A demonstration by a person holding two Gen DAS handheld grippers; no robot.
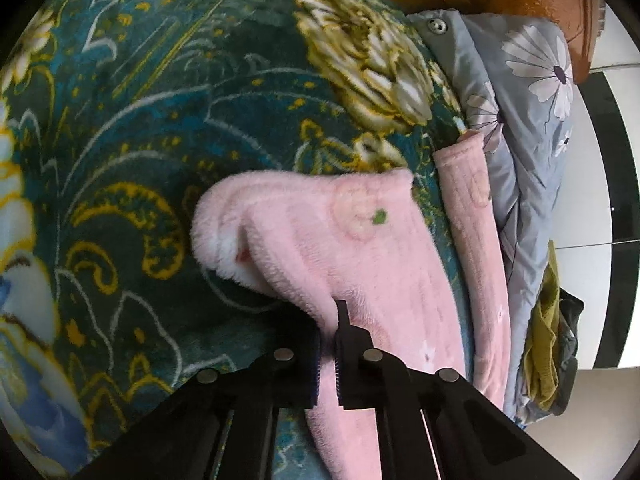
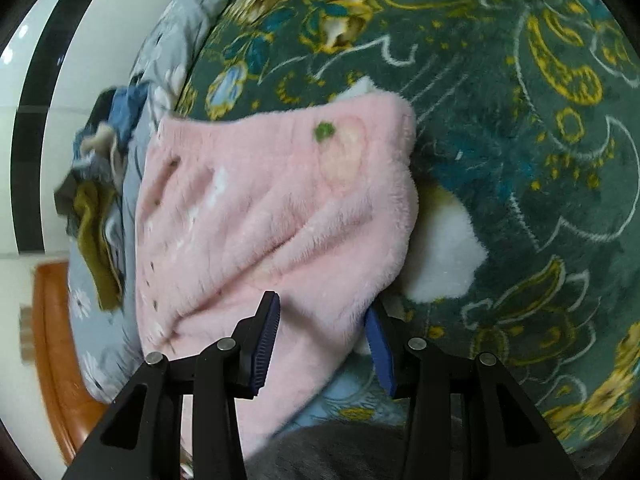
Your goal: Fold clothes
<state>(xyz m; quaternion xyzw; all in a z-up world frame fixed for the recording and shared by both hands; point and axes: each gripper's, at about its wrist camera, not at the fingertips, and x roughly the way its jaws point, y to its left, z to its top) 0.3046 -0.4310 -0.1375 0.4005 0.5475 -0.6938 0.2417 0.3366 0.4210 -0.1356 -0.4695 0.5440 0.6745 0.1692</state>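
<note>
A fluffy pink garment (image 1: 352, 248) with a white lining and a small green spot lies on a dark green flowered blanket (image 1: 160, 120). My left gripper (image 1: 329, 344) is shut on a fold of the pink garment, which hangs down between its fingers. In the right wrist view the same pink garment (image 2: 260, 208) lies bunched, its white lining (image 2: 444, 256) showing at the right. My right gripper (image 2: 320, 340) has its jaws apart around the garment's near edge, with pink cloth between the blue pads (image 2: 266, 344).
A grey quilt with white flowers (image 1: 520, 120) lies along the bed's edge. Olive and dark clothes (image 1: 548, 344) are piled beside it, also in the right wrist view (image 2: 96, 224). An orange-brown wooden bed frame (image 2: 52, 340) and a white wall with black stripes (image 1: 608, 160) lie beyond.
</note>
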